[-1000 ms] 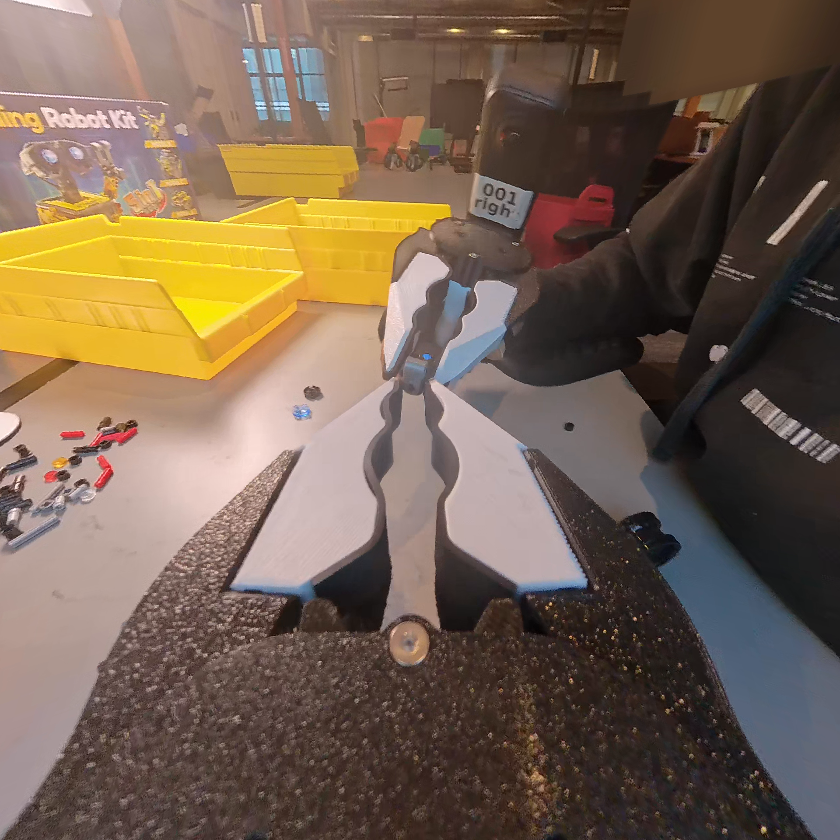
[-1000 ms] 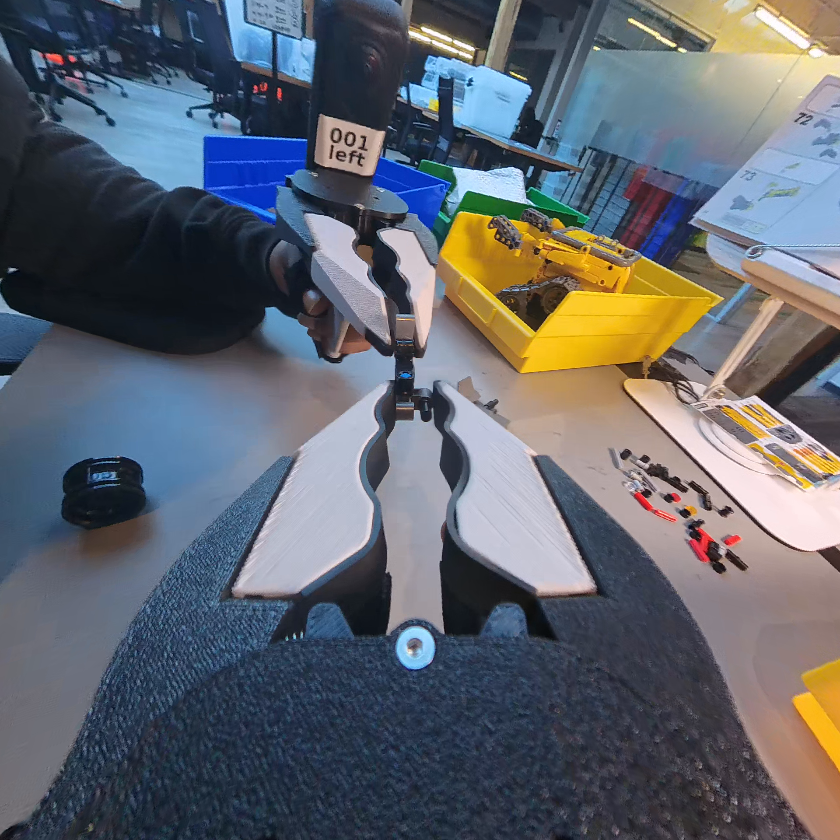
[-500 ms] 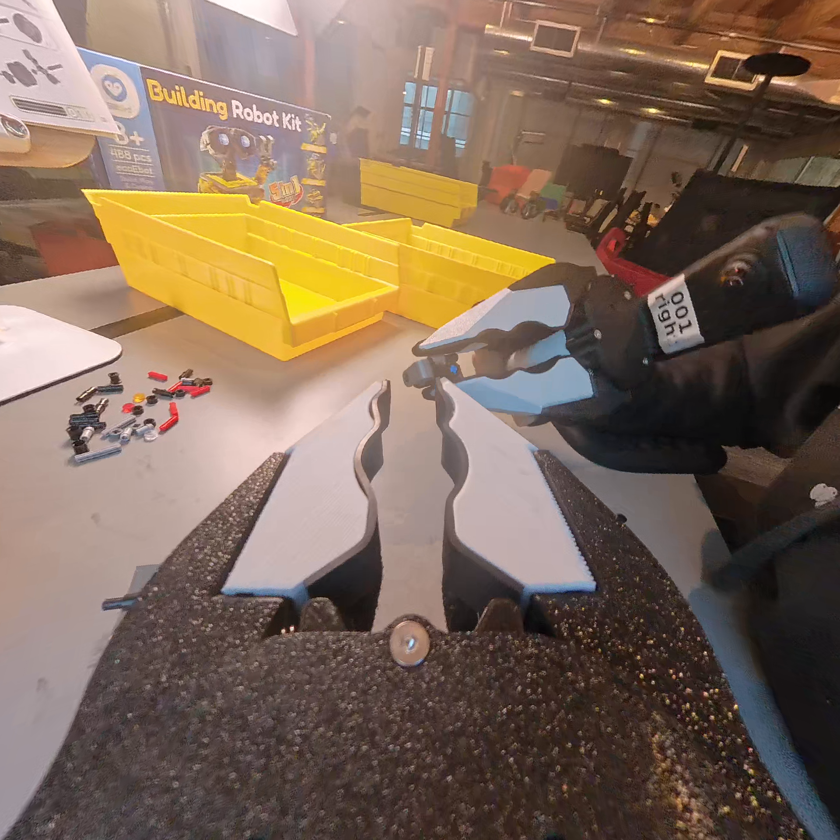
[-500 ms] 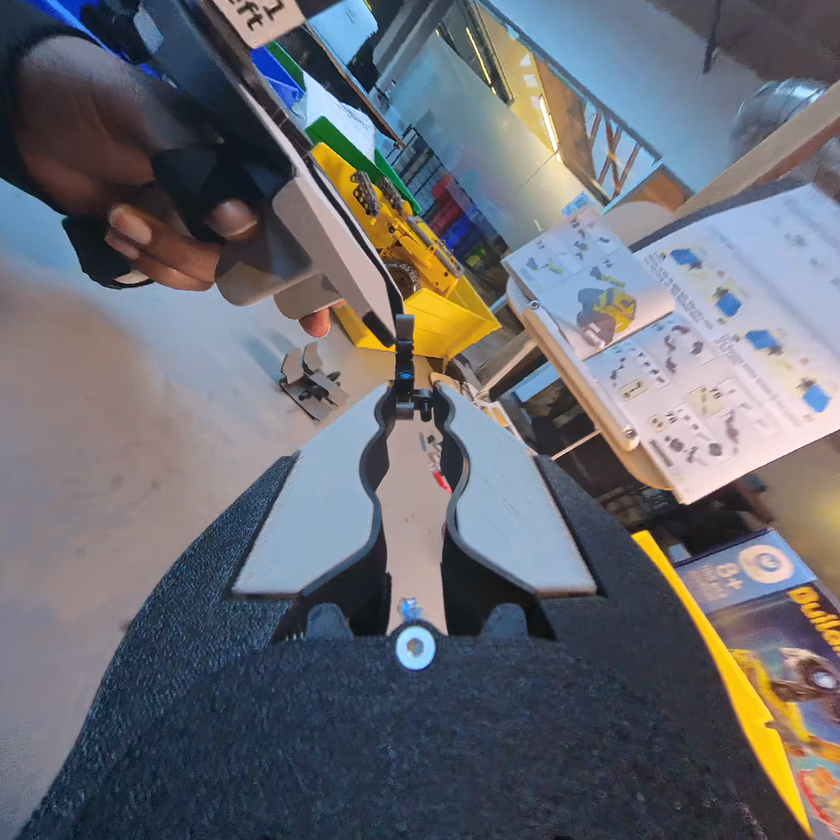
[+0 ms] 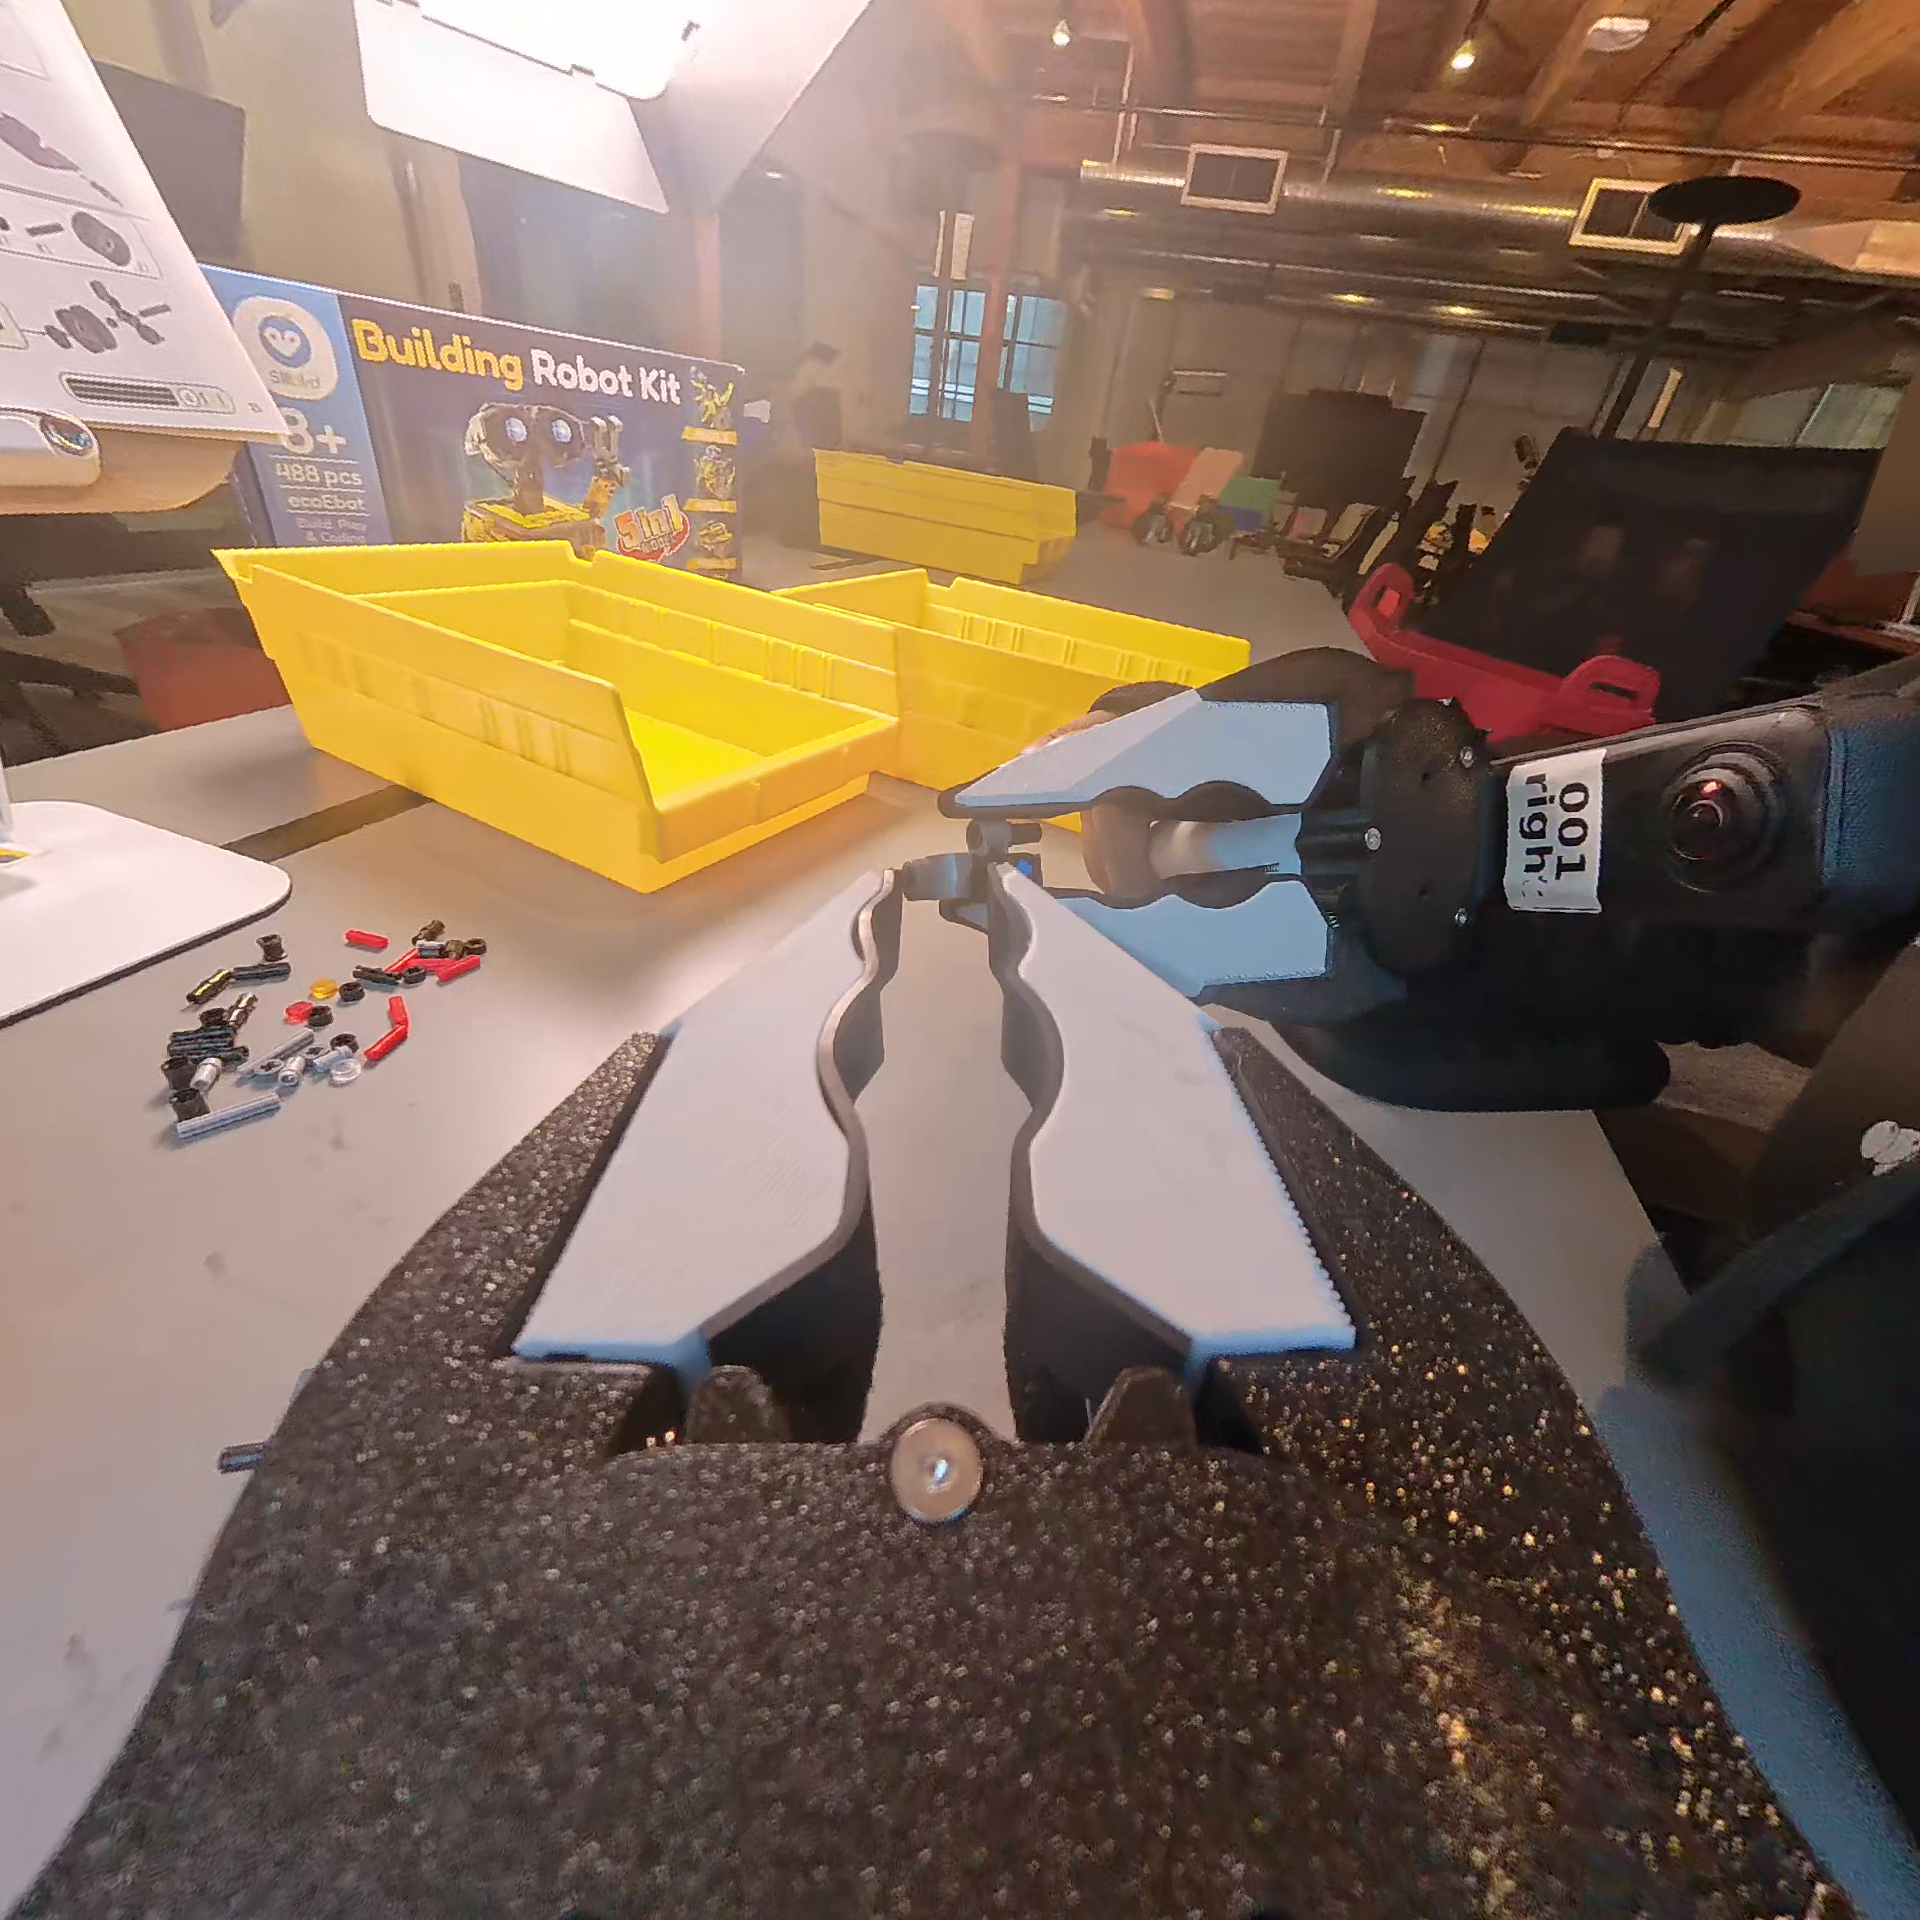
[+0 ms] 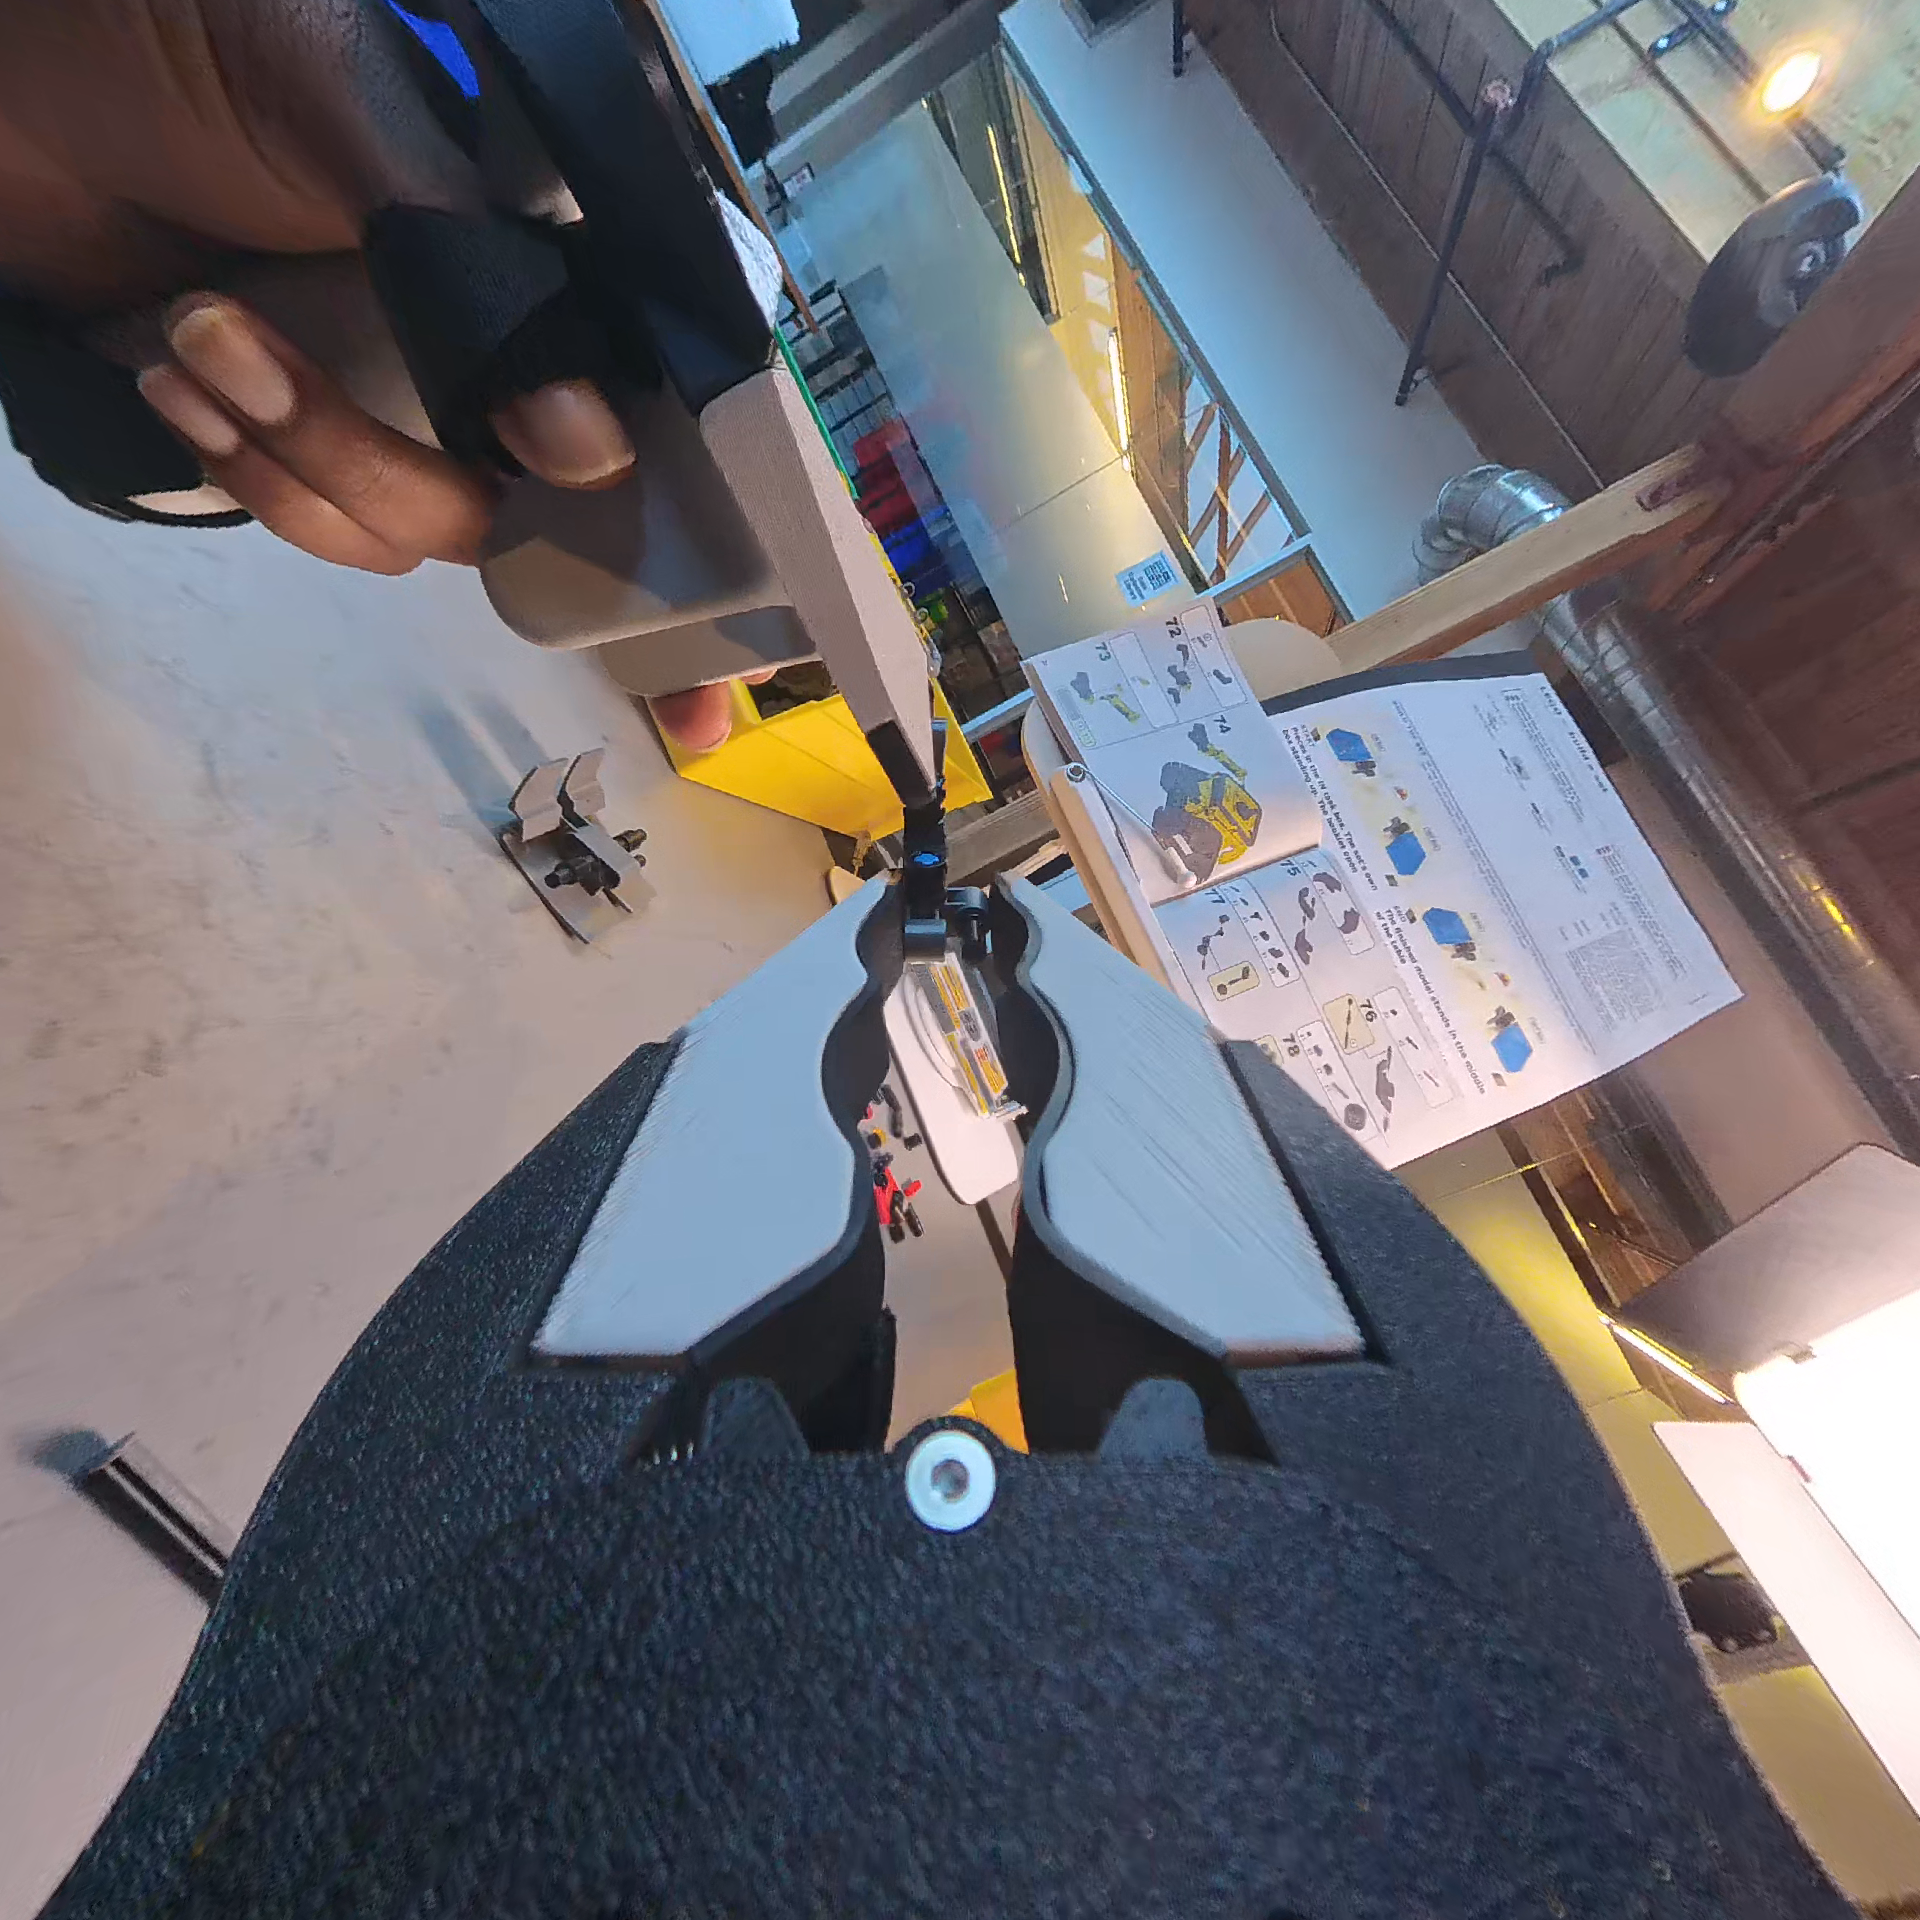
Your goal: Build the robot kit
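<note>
A small dark grey and black brick assembly with a blue pin is held above the table between the two grippers. My left gripper is shut on it from below in the left wrist view. My right gripper comes in from the right, lying on its side in a gloved hand, and grips the same piece. In the right wrist view the right gripper is shut on the assembly. The left gripper's finger reaches down onto its top end, with a hand behind it.
Loose small red, black and grey parts lie on the grey table at left. Two yellow bins and a kit box stand behind. An open instruction booklet on a stand is to the right. A grey bracket piece lies on the table. Less than 4 cm separates the two grippers' tips.
Both grippers have stayed shut on the small assembly while turning. The right gripper has rolled onto its side, and its view has swung towards the booklet. The left gripper's hand is closer.
</note>
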`<state>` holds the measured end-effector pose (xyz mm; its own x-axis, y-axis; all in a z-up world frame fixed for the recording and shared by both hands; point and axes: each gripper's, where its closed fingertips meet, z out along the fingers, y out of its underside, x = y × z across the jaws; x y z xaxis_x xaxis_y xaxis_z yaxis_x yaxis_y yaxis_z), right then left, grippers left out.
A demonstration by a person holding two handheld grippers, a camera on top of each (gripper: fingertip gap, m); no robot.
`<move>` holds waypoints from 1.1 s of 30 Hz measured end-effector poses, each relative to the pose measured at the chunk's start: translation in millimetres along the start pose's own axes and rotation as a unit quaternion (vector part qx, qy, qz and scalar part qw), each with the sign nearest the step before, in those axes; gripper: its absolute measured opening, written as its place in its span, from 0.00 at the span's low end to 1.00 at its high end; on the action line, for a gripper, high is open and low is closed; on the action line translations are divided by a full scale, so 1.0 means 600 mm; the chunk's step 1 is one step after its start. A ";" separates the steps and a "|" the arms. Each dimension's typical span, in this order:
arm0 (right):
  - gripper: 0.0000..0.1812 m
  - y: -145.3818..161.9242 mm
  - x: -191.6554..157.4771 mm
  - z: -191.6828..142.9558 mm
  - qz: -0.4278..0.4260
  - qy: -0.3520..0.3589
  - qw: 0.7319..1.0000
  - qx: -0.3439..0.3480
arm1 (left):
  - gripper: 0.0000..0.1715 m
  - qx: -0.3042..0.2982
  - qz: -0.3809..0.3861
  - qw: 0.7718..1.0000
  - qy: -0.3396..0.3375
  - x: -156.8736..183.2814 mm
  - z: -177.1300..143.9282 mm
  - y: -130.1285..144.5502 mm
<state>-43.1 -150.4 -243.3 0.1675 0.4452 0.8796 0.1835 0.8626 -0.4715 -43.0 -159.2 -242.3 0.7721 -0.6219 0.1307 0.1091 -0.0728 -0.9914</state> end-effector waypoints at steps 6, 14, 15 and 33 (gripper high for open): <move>0.10 0.006 -0.011 0.002 0.063 -0.031 0.998 0.004 | 0.09 -0.015 0.010 1.000 -0.017 -0.012 -0.002 0.003; 0.08 0.023 -0.029 0.005 0.137 -0.080 0.987 -0.002 | 0.09 -0.036 -0.056 0.998 -0.023 -0.037 -0.008 0.016; 0.08 0.024 -0.028 0.006 0.149 -0.082 0.985 -0.003 | 0.09 -0.037 -0.058 0.997 -0.026 -0.038 -0.007 0.017; 0.07 0.036 -0.065 0.011 0.338 -0.178 0.924 -0.022 | 0.09 -0.083 -0.035 0.995 -0.042 -0.056 0.006 0.037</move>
<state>-51.9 -147.6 -287.3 -0.0701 0.9359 0.3451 0.1935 0.3522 -0.9157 -63.9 -137.0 -268.5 0.8169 -0.5437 0.1927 0.0652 -0.2448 -0.9674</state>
